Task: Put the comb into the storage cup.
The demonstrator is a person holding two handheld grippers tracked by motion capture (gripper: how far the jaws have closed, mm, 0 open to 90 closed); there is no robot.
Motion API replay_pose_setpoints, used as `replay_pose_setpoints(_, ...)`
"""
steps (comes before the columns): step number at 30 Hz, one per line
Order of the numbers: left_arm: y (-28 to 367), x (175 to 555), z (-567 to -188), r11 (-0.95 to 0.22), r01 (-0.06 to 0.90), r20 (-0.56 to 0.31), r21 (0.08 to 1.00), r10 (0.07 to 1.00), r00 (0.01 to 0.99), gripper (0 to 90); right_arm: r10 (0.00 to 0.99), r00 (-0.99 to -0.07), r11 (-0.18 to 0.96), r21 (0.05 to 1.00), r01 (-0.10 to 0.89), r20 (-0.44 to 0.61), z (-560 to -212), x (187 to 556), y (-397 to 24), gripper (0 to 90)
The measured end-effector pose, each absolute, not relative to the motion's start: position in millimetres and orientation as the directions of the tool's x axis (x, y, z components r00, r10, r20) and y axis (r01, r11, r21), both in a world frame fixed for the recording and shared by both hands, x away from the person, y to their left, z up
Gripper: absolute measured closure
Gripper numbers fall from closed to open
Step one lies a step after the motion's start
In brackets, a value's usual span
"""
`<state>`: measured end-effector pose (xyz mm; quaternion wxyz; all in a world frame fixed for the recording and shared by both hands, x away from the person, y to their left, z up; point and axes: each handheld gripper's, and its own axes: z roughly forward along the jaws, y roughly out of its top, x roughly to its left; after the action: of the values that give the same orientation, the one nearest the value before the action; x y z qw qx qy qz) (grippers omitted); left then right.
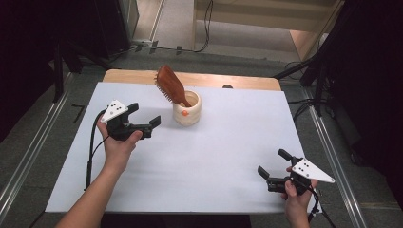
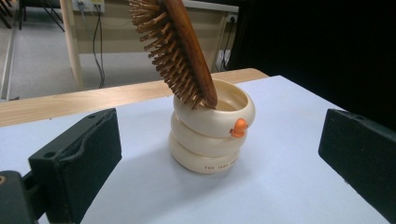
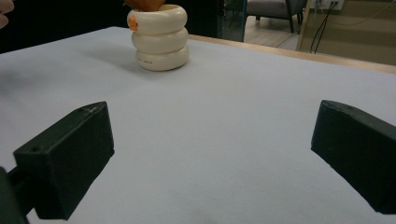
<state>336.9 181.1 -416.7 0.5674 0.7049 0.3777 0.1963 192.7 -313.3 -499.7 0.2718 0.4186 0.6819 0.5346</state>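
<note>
Right gripper [image 1: 270,166], fingers wide, near desk [image 1: 214,156] edge; left gripper [image 1: 144,114], fingers wide, just beside cup [image 1: 187,111] holding tilted hairbrush [image 1: 170,84].

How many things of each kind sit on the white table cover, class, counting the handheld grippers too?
Wooden hairbrush: 1
Cream ringed holder: 1
Handheld grippers, left gripper and right gripper: 2
Total: 4
</note>
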Motion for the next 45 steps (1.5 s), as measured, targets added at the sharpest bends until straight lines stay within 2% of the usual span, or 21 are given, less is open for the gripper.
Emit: replay_pose_setpoints(45,267.5,252.0,-445.3,-0.103,0.28,-0.084,0.955,0.807,0.584,0.0,0.872,-0.482,0.066,0.956,0.287,0.085,-499.5,191.0,-313.5,0.0)
